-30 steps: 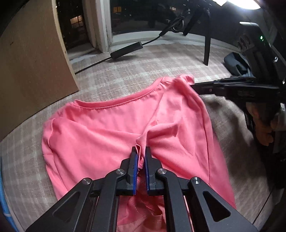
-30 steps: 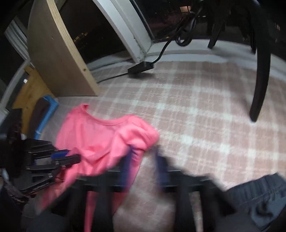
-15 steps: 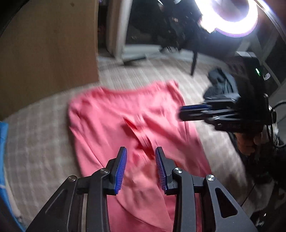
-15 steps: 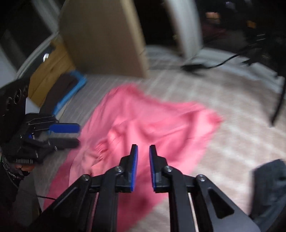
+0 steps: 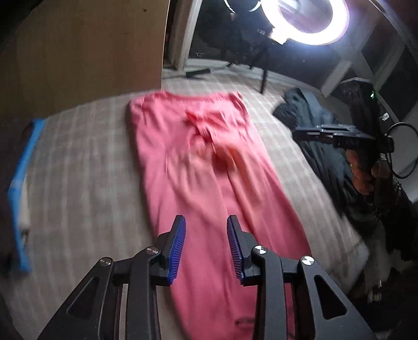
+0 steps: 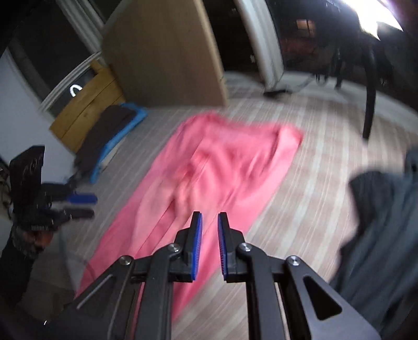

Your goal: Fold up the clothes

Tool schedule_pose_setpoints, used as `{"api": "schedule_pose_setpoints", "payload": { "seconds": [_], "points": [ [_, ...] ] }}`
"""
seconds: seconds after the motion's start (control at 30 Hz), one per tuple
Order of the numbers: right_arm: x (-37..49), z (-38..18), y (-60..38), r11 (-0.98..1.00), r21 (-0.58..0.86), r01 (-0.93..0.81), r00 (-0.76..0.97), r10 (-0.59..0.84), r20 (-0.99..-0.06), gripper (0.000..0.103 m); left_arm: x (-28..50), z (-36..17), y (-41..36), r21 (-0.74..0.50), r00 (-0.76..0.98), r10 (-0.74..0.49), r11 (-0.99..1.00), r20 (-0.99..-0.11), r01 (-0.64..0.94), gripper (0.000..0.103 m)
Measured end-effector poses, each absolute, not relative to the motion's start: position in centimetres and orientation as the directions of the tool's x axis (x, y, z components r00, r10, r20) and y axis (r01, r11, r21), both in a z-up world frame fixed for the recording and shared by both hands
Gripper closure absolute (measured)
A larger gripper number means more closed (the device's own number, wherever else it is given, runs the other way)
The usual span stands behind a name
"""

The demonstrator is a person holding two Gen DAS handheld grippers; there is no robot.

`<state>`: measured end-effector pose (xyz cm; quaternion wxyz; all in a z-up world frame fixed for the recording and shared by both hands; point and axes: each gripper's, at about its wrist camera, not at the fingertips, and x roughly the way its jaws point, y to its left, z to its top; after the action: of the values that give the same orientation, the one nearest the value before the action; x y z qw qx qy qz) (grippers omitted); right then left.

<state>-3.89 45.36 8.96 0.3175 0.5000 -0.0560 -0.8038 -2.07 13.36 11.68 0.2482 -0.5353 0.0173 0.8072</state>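
The left gripper is closest to us in its own view. Its two blue fingers are spread wide apart and hold nothing. They hang above the near end of the pink shirt. The right gripper has its fingers a little apart, with a small gap, and it holds nothing too. It also hangs over the near part of the shirt, a bit toward the shirt's right edge.

The pink shirt lies on the checked cover. It is long and narrow, like its sides are already turned in to the middle. There are bumps and wrinkles in the middle of it. The pictures are blurry, so I cannot see the small folds well.

I think the shirt is soft, thin and light. It will flop and bend when lifted, and it will not break. It may slip or bunch up if only one spot is pinched. A good place to hold looks like the two near corners, one for each gripper, at the very edge where the cloth is doubled.

To the right of the shirt lies a dark pile of clothes. To the left of the shirt is a blue thing. Behind the shirt stands a wooden board, and farther back a bright ring lamp.
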Motion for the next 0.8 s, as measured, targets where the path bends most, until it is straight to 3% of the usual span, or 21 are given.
{"api": "schedule_pose_setpoints", "payload": {
  "seconds": [0.2, 0.27, 0.3, 0.33, 0.37, 0.43, 0.63, 0.8],
  "points": [
    [7.4, 8.0, 46.8, -0.811, 0.485, 0.328, -0.240, -0.568, -0.788, 0.090, 7.6, 11.4, 12.1, -0.288, -0.195, 0.414, -0.837, -0.889, -0.465, 0.072],
    [11.6, 10.0, 48.8, -0.791, 0.557, 0.255, -0.276, -0.611, -0.741, 0.090, 10.3, 11.8, 11.5, -0.334, -0.146, 0.452, -0.808, -0.880, -0.485, 0.072],
    [13.7, 11.1, 49.9, -0.772, 0.598, 0.216, -0.300, -0.635, -0.712, 0.089, 11.4, 12.1, 11.1, -0.344, -0.136, 0.462, -0.799, -0.877, -0.494, 0.072],
    [15.7, 12.0, 50.8, -0.761, 0.622, 0.184, -0.330, -0.644, -0.690, 0.079, 12.5, 12.3, 10.9, -0.337, -0.133, 0.458, -0.794, -0.879, -0.506, 0.071],
    [17.8, 12.9, 51.4, -0.771, 0.616, 0.161, -0.369, -0.626, -0.687, 0.066, 13.4, 12.5, 10.8, -0.319, -0.140, 0.450, -0.789, -0.882, -0.525, 0.070],
    [21.6, 12.8, 50.3, -0.831, 0.539, 0.134, -0.425, -0.540, -0.726, 0.057, 14.6, 12.1, 11.1, -0.316, -0.145, 0.462, -0.771, -0.875, -0.552, 0.067],
    [27.6, 7.7, 42.4, -0.940, 0.317, 0.122, -0.417, -0.339, -0.844, 0.057, 16.2, 7.3, 17.4, -0.269, -0.121, 0.441, -0.718, -0.889, -0.642, 0.067],
    [29.7, 5.6, 40.3, -0.955, 0.262, 0.140, -0.422, -0.297, -0.856, 0.057, 18.4, 4.5, 19.5, -0.285, -0.058, 0.425, -0.696, -0.903, -0.659, 0.067]
  ]
}}
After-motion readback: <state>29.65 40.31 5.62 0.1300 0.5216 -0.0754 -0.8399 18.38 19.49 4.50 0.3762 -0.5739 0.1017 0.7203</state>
